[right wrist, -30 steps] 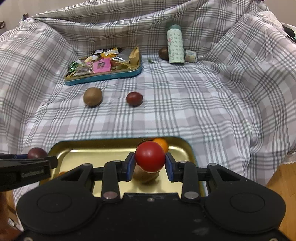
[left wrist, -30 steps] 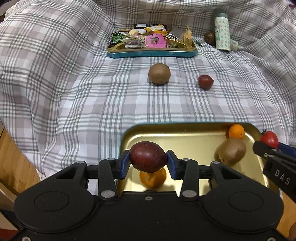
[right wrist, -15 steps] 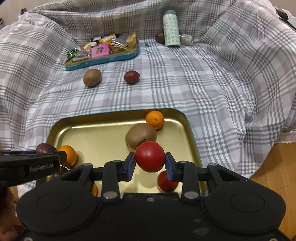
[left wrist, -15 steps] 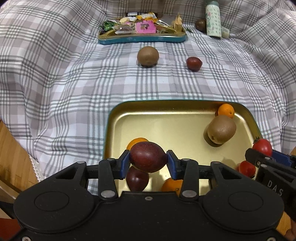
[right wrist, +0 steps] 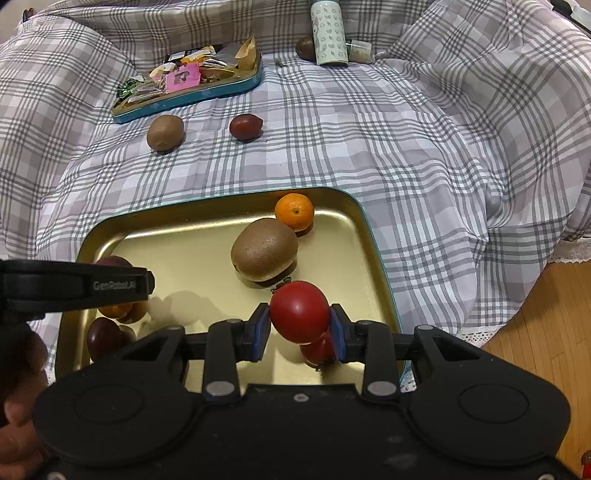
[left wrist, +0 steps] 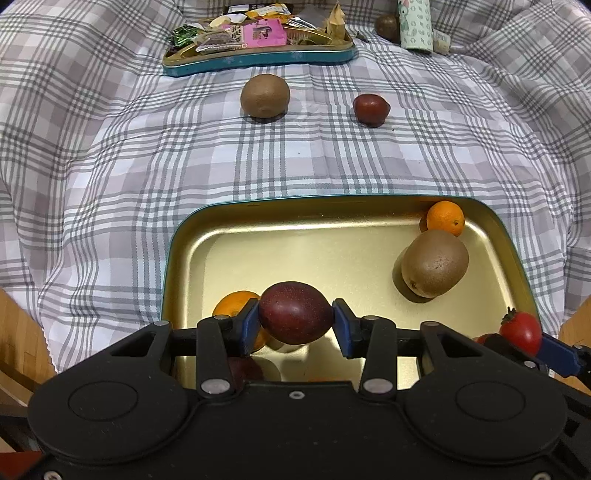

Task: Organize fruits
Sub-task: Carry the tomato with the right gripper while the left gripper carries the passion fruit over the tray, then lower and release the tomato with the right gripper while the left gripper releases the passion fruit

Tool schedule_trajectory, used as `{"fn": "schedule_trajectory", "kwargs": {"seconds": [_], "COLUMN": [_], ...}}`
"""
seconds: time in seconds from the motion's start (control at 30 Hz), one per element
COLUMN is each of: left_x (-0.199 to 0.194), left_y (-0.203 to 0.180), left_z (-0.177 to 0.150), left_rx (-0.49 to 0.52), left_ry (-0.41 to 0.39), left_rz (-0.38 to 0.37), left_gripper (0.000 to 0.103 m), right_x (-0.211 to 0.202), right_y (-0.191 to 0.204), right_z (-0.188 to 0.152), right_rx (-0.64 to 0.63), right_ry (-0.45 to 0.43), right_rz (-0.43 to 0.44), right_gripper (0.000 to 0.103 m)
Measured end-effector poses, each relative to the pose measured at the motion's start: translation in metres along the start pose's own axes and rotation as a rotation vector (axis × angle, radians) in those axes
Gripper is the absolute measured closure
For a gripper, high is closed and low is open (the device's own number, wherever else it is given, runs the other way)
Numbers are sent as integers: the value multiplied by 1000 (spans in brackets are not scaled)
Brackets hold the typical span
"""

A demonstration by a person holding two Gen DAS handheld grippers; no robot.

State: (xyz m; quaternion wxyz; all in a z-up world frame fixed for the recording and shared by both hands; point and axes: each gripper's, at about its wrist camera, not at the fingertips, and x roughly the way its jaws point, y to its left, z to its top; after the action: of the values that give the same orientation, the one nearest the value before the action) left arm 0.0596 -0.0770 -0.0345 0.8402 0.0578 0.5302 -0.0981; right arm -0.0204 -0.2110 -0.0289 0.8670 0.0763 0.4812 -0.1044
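My left gripper point(left wrist: 295, 322) is shut on a dark purple passion fruit point(left wrist: 295, 316), held over the near left of the gold tray point(left wrist: 325, 243). My right gripper point(right wrist: 299, 325) is shut on a red tomato point(right wrist: 299, 311) above the tray's point(right wrist: 332, 258) near right part. In the tray lie a kiwi point(right wrist: 264, 248), a small orange point(right wrist: 294, 211), another tomato point(right wrist: 317, 350), a purple fruit point(right wrist: 104, 338) and an orange point(left wrist: 236, 301) behind my left fingers. On the plaid cloth farther off rest a second kiwi point(left wrist: 265, 95) and a dark red fruit point(left wrist: 370, 108).
A teal tin point(left wrist: 258, 55) full of snack packets sits at the back. A patterned bottle point(right wrist: 328, 31) with a brown fruit point(right wrist: 304, 48) beside it stands back right. Wooden floor point(right wrist: 535, 314) shows past the cloth's right edge. A hand point(right wrist: 18, 369) holds the left gripper.
Both grippers, each still holding its fruit, have come down lower and closer over the tray; more of the tray's fruits show now than a second ago.
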Motion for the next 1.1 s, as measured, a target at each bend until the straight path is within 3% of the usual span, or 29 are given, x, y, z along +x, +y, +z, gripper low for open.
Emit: {"fn": "schedule_trajectory", "kwargs": {"seconds": [0.67,0.73,1.1], "left_x": [0,-3,-21], "left_y": [1,1,8], "left_z": [-3,-4,-14], "left_rx": [6,12,13], "left_ry": [-8,-20,-58], "left_rz": [22,13,87], "left_gripper": [53,49,49], "right_x": [6,6,7], "right_y": [4,4,9], "right_z": [-3,-3,-5], "right_rx": [-26,-29,-44], "right_ry": [31,32,36], "right_rz": [-7,-7,-5], "right_gripper": [69,69,69]}}
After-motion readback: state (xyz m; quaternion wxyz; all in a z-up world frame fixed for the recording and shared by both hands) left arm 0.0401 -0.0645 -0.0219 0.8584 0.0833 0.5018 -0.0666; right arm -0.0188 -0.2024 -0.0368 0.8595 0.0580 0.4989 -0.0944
